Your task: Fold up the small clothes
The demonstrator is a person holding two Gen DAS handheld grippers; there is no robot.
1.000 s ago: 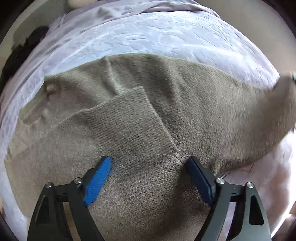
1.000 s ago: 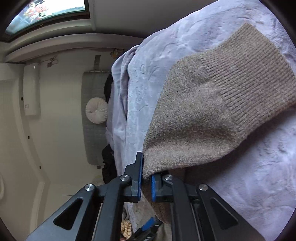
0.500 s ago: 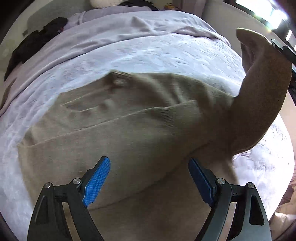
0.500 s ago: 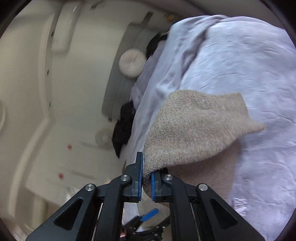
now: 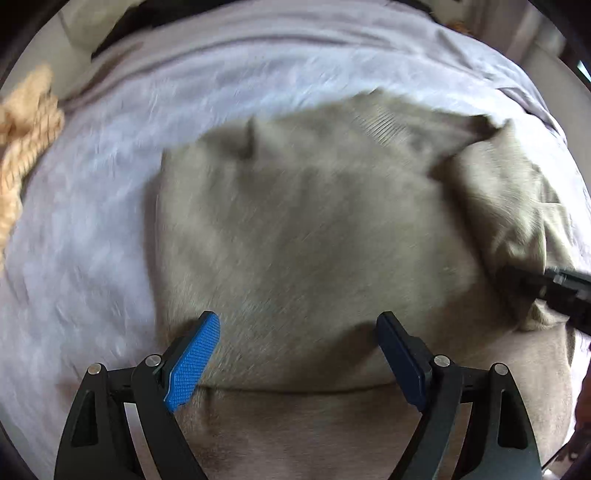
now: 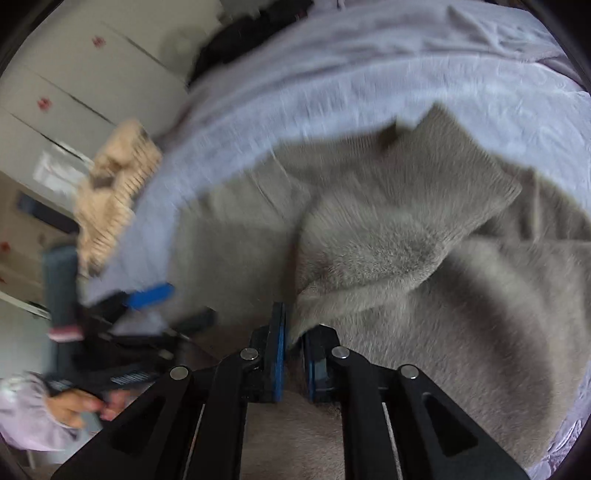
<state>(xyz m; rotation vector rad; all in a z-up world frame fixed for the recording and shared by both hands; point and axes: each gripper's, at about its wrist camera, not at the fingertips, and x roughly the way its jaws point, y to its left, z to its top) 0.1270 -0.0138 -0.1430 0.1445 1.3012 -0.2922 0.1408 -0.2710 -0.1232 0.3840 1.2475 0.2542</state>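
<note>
A grey-brown knit sweater lies spread on the lavender bedspread, partly folded. My left gripper is open and empty, hovering over the sweater's near part. My right gripper is shut on a sweater sleeve, which is folded over the sweater body. The right gripper also shows at the right edge of the left wrist view, holding the sleeve. The left gripper shows blurred in the right wrist view.
A beige knitted garment lies at the bed's left side; it also shows in the right wrist view. Dark clothes lie at the far end of the bed. White cabinet doors stand beyond.
My right gripper has carried the sleeve from high in the air down and across onto the sweater body. My left gripper has shifted over the sweater and stayed open.
</note>
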